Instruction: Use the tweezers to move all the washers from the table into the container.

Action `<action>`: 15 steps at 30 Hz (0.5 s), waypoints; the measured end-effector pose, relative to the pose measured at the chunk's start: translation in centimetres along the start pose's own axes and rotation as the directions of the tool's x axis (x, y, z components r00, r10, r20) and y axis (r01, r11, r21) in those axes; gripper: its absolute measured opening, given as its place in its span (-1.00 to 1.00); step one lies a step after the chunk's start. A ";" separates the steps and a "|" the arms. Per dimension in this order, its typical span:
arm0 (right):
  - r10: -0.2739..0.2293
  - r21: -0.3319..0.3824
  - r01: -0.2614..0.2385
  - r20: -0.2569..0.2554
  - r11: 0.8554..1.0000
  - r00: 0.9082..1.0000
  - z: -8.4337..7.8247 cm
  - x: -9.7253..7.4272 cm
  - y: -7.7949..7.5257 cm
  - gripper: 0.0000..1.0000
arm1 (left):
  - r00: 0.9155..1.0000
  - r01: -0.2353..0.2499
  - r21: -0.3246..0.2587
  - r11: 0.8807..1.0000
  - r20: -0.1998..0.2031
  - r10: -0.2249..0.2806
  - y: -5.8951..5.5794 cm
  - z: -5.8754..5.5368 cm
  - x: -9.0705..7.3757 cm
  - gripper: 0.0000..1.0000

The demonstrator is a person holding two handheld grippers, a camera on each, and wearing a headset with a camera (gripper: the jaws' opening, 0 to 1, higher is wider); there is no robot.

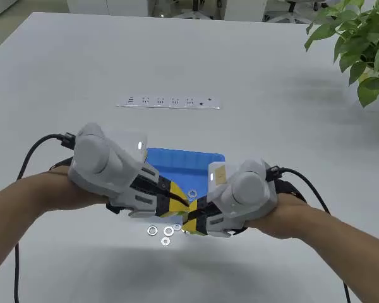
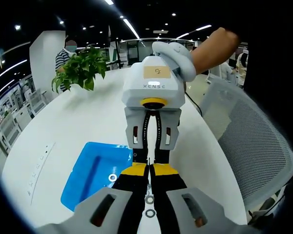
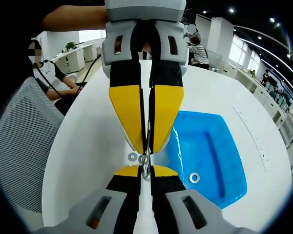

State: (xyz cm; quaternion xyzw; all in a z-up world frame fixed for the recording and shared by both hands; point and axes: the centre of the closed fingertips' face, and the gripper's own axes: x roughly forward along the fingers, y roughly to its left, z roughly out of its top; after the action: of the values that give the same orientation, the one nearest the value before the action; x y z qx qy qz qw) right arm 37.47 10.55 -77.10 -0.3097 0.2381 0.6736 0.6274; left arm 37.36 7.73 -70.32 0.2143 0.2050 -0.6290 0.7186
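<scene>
Table [image 1: 271,126]: we are seeing a smooth, matte white top.
Container [image 1: 183,161]: a shallow rectangular blue plastic tray is lying flat on it, holding one flat steel ring [image 1: 192,194].
Left gripper [image 1: 182,199]: its yellow-padded jaws are pressing almost together on the tweezers [image 3: 146,168], a thin silvery strip.
Right gripper [image 1: 191,220]: its jaws are standing nearly closed at the tweezers' tip; we cannot tell whether they are gripping.
Washers [image 1: 153,231]: a few small shiny rings are lying loose just beside the container's near edge.
</scene>
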 end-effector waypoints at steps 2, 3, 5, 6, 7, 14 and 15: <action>-0.001 0.003 0.001 0.002 1.000 1.000 0.0 0.0 0.0 -0.85 | 1.000 -0.002 -0.004 1.000 0.001 0.002 0.1 0.0 0.0 -0.87; 0.000 0.003 0.000 0.003 1.000 1.000 0.0 0.0 0.0 -0.85 | 1.000 -0.002 -0.008 1.000 0.002 0.002 0.0 0.0 0.0 -0.87; 0.000 0.005 0.000 0.003 1.000 1.000 0.0 0.0 0.0 -0.85 | 1.000 -0.003 -0.007 1.000 0.001 0.003 0.1 0.0 -0.1 -0.87; 0.000 0.006 0.000 0.003 1.000 1.000 0.0 0.0 0.0 -0.85 | 1.000 -0.003 -0.007 1.000 -0.001 0.003 0.1 0.0 -0.1 -0.87; -0.001 0.005 0.001 0.004 1.000 1.000 0.0 0.0 -0.1 -0.85 | 1.000 -0.004 -0.007 1.000 0.000 0.004 0.1 0.0 -0.1 -0.87; -0.004 0.008 0.004 0.027 1.000 1.000 0.6 -0.5 -0.1 -0.85 | 1.000 -0.014 -0.021 1.000 0.011 0.014 0.2 0.3 -0.1 -0.79; -0.004 0.009 0.004 0.029 1.000 1.000 0.6 -0.5 -0.1 -0.85 | 1.000 -0.015 -0.027 1.000 0.014 0.015 0.3 0.4 -0.2 -0.75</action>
State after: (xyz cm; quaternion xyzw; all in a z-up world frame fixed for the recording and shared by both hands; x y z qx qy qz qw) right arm 37.52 10.64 -76.31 -0.2975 0.2312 0.6757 0.6337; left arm 37.62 7.67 -69.90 0.2015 0.2066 -0.6223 0.7276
